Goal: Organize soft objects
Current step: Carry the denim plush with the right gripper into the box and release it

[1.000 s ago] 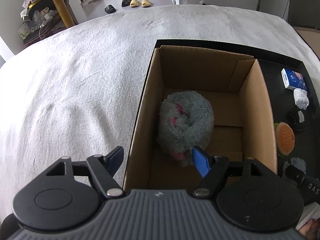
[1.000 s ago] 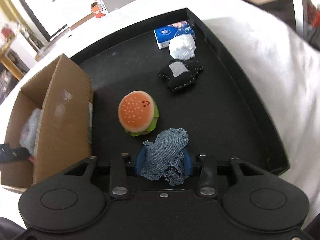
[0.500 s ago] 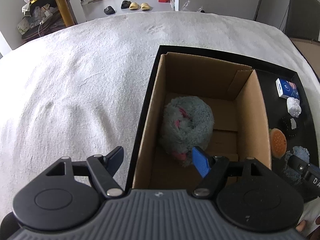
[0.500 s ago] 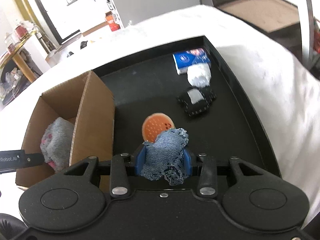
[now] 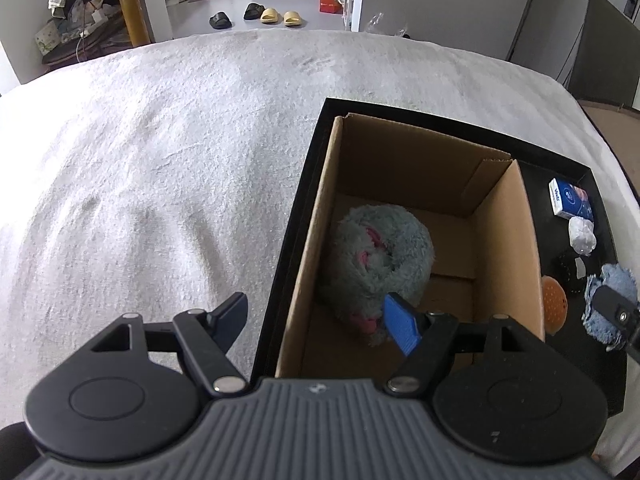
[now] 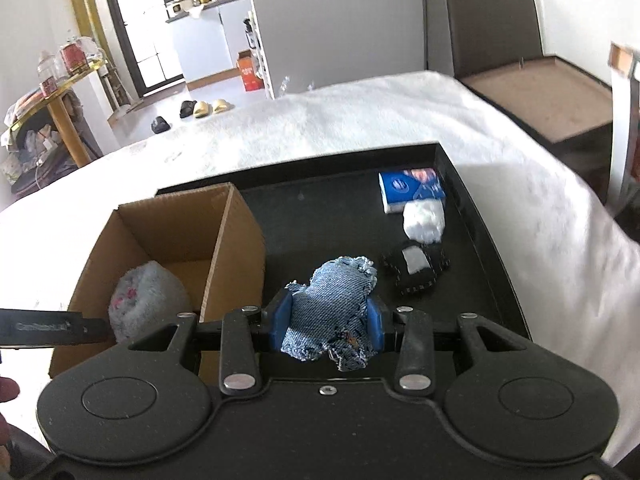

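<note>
An open cardboard box (image 5: 508, 240) (image 6: 236, 236) stands on the left part of a black tray (image 6: 320, 208). A grey and pink fluffy toy (image 5: 382, 258) (image 6: 148, 296) lies inside it. My left gripper (image 5: 316, 324) is open and empty, above the box's near left wall. My right gripper (image 6: 328, 324) is shut on a blue denim soft piece (image 6: 336, 300) (image 5: 610, 292), held above the tray, right of the box. An orange burger plush (image 5: 554, 308) sits on the tray by the box's right wall.
On the tray's right side lie a blue tissue pack (image 6: 412, 190) (image 5: 570, 200), a white wad (image 6: 424, 222) (image 5: 582, 236) and a black stitched soft piece (image 6: 416, 268). The tray rests on a white blanket (image 5: 160, 180).
My right gripper has lifted the denim piece higher above the tray and now hides the burger in its view. My left gripper has risen and pulled back a little, still open.
</note>
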`<state>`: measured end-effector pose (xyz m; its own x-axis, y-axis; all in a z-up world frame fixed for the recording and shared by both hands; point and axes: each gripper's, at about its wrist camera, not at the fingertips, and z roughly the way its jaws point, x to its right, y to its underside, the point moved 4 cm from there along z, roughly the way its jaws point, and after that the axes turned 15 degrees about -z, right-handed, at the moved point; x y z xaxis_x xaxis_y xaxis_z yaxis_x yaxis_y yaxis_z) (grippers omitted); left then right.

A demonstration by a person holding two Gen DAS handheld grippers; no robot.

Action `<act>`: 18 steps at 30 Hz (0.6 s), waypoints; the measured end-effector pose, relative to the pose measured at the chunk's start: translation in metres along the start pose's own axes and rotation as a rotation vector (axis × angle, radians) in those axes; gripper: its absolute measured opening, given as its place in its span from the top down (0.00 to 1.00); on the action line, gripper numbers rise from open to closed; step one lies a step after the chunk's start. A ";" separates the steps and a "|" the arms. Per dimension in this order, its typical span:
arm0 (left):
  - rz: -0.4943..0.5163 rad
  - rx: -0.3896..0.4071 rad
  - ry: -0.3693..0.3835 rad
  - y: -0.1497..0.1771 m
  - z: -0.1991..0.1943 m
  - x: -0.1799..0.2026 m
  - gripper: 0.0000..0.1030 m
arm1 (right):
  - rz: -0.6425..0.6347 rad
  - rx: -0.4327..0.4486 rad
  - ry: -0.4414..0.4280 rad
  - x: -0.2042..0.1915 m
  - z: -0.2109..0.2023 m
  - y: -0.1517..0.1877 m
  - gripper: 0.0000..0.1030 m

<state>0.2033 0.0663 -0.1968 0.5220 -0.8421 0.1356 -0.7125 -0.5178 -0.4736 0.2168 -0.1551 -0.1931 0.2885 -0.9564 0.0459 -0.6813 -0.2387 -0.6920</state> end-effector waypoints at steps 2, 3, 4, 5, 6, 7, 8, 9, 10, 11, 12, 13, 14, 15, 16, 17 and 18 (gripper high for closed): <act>-0.005 -0.005 0.008 0.000 0.003 -0.002 0.29 | -0.010 0.011 0.001 -0.003 -0.002 -0.005 0.63; -0.010 -0.009 0.013 0.001 0.004 -0.003 0.30 | -0.015 0.015 0.002 -0.005 -0.003 -0.007 0.63; -0.016 -0.012 0.016 0.000 0.006 -0.004 0.31 | -0.019 0.020 0.002 -0.006 -0.003 -0.009 0.63; -0.022 -0.014 0.021 0.000 0.007 -0.006 0.32 | -0.023 0.027 0.000 -0.008 -0.004 -0.011 0.63; -0.027 -0.015 0.026 -0.001 0.008 -0.007 0.32 | -0.027 0.035 -0.002 -0.011 -0.004 -0.015 0.63; -0.031 -0.016 0.034 -0.001 0.009 -0.008 0.32 | -0.028 0.042 -0.005 -0.013 -0.004 -0.017 0.63; -0.034 -0.015 0.041 -0.002 0.011 -0.009 0.32 | -0.028 0.047 -0.010 -0.015 -0.004 -0.019 0.63; -0.036 -0.013 0.042 -0.002 0.012 -0.010 0.33 | -0.030 0.049 -0.013 -0.017 -0.004 -0.021 0.63; -0.039 -0.011 0.046 -0.003 0.014 -0.012 0.34 | -0.033 0.050 -0.014 -0.020 -0.002 -0.024 0.63; -0.042 -0.012 0.050 -0.003 0.015 -0.013 0.36 | -0.037 0.052 -0.014 -0.022 -0.001 -0.026 0.63; -0.047 -0.015 0.056 -0.003 0.017 -0.014 0.39 | -0.039 0.054 -0.015 -0.025 -0.001 -0.028 0.63; -0.055 -0.021 0.064 -0.003 0.019 -0.016 0.40 | -0.042 0.055 -0.016 -0.027 -0.001 -0.030 0.63; -0.061 -0.025 0.071 -0.003 0.021 -0.017 0.43 | -0.047 0.056 -0.017 -0.029 0.000 -0.032 0.63; -0.068 -0.030 0.077 -0.003 0.023 -0.018 0.46 | -0.052 0.057 -0.018 -0.032 0.001 -0.034 0.63; -0.076 -0.038 0.085 -0.003 0.025 -0.020 0.47 | -0.057 0.058 -0.019 -0.035 0.001 -0.035 0.63; -0.083 -0.044 0.092 -0.003 0.027 -0.021 0.49 | -0.062 0.056 -0.022 -0.038 0.003 -0.037 0.63; -0.088 -0.048 0.098 -0.003 0.028 -0.022 0.49 | -0.067 0.055 -0.025 -0.042 0.004 -0.039 0.63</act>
<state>0.2074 0.0904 -0.2220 0.5368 -0.8025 0.2605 -0.6888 -0.5951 -0.4139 0.2337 -0.1054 -0.1710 0.3491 -0.9340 0.0757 -0.6224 -0.2915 -0.7264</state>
